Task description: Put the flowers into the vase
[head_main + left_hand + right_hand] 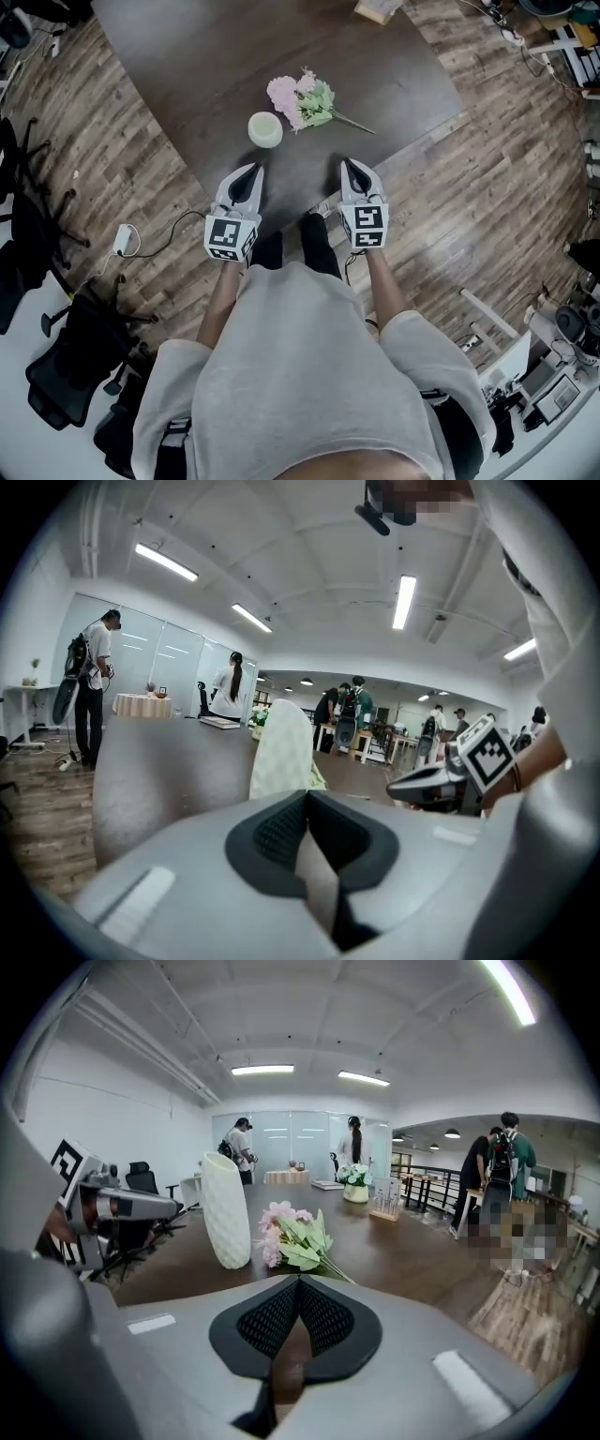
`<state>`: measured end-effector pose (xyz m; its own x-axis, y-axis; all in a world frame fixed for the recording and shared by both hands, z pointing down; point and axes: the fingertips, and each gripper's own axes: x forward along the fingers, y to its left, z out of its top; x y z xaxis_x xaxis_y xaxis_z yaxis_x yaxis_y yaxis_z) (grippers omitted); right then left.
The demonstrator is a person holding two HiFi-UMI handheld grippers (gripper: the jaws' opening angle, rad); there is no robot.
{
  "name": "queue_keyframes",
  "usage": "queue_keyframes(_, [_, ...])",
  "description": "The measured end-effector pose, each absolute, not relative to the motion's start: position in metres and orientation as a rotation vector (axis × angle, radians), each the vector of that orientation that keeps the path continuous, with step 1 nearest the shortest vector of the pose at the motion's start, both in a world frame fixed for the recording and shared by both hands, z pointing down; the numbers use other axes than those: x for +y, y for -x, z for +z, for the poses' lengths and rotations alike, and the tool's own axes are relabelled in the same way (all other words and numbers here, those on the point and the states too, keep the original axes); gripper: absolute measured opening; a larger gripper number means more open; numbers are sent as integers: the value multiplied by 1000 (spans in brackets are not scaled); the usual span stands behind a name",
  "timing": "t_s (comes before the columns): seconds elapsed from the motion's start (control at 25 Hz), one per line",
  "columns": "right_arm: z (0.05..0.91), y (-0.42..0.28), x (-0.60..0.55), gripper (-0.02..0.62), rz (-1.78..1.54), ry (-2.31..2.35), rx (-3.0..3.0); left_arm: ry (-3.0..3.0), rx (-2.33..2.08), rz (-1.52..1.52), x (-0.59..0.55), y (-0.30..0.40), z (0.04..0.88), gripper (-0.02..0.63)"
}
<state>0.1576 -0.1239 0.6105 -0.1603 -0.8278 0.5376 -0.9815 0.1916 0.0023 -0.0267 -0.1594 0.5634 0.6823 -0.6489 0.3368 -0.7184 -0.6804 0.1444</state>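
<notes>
A white textured vase (265,129) stands upright on the dark brown table (187,56). A bunch of pink flowers with green leaves (302,101) lies on the tabletop just right of the vase, its stem pointing right. Both grippers hover at the table's near edge, short of these objects. My left gripper (255,170) is shut and empty, with the vase (281,752) straight ahead of its jaws (306,797). My right gripper (347,164) is also shut and empty (299,1281). From it the flowers (292,1237) lie ahead and the vase (226,1211) stands to their left.
A tan box (378,9) sits at the table's far edge. A small pot of flowers (354,1185) and a book stand further along the table. Black office chairs (56,375) crowd the floor at the left. A white adapter with a cable (123,239) lies on the wood floor. People stand in the background.
</notes>
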Motion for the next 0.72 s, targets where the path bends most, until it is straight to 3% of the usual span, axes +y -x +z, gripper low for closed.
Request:
queue_keyframes(0.08, [621,-161,-125,0,315,-1599,-1955,-2628,-1091,374,-161,25,565,10])
queue_keyframes(0.2, [633,-159,-128,0,-282,-1254,-1646,-2617,-1089,376,-160,26,568,10])
queue_keyframes(0.28, [638,-158,-136,0,-488,-1125,-1508,-2609,-1091,379,-159,29,570,9])
queue_keyframes(0.6, [654,-168,-166,5,-389,-1122,-1489,-2584,-1105,377,-158,39,574,10])
queue_keyframes(0.68, [662,-171,-171,163,-317,-1117,-1490,-2585,-1099,381,-158,37,574,11])
queue_keyframes(0.72, [666,-173,-174,173,-290,-1112,-1485,-2586,-1096,382,-158,35,574,9])
